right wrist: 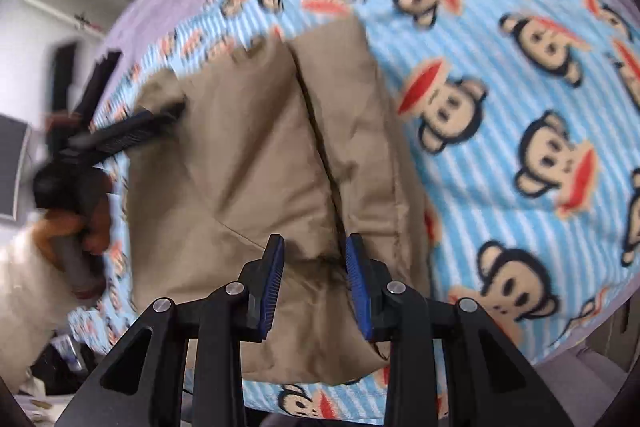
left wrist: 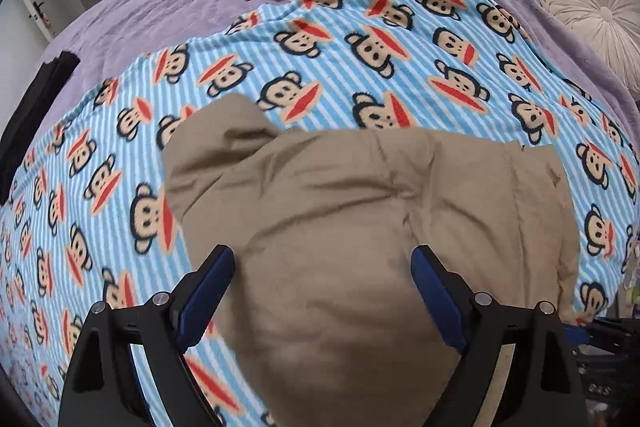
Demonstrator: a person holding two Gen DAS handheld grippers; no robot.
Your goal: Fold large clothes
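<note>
A purple bedspread (left wrist: 168,3) is lying beneath a blue striped monkey-print blanket (left wrist: 360,39), where a folded khaki garment (left wrist: 340,211) is resting near the front edge. The left gripper (left wrist: 322,263) is hovering spread wide above it, gripping nothing. The right gripper (right wrist: 315,251) is standing partly parted over a fold, pads clear of the cloth.
</note>
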